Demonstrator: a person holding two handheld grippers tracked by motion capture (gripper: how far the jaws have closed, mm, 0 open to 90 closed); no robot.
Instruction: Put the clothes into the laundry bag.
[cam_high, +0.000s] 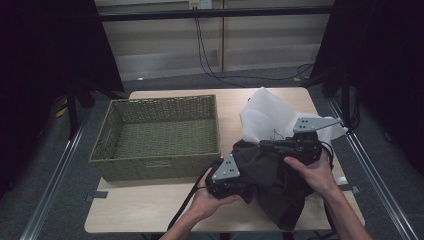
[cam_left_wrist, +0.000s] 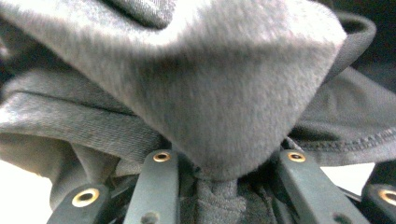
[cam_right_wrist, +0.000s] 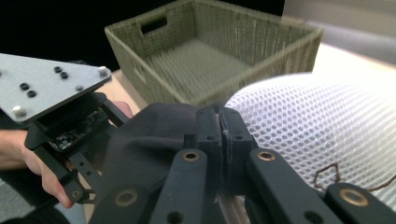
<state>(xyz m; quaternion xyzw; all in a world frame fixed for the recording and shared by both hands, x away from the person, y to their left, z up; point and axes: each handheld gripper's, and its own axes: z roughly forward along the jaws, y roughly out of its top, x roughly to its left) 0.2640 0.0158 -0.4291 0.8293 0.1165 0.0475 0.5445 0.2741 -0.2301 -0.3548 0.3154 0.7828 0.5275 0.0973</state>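
At the table's near edge, my left gripper (cam_high: 239, 176) is clenched on a dark grey garment (cam_high: 272, 182), a fold of its cloth bunched between the jaws. Just beyond, my right gripper (cam_right_wrist: 219, 123) pinches the same garment at its upper edge, jaws pressed together. Behind the garment lies a white mesh bag (cam_high: 272, 117), touching it. To the left, a green woven basket (cam_high: 157, 165) sits on the wooden table (cam_high: 150, 205).

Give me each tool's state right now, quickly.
Left tool: closed on the dark grey garment, fabric bunched between its jaws.
Right tool: closed, jaws pressed together on an edge of the same garment, beside the white mesh fabric.
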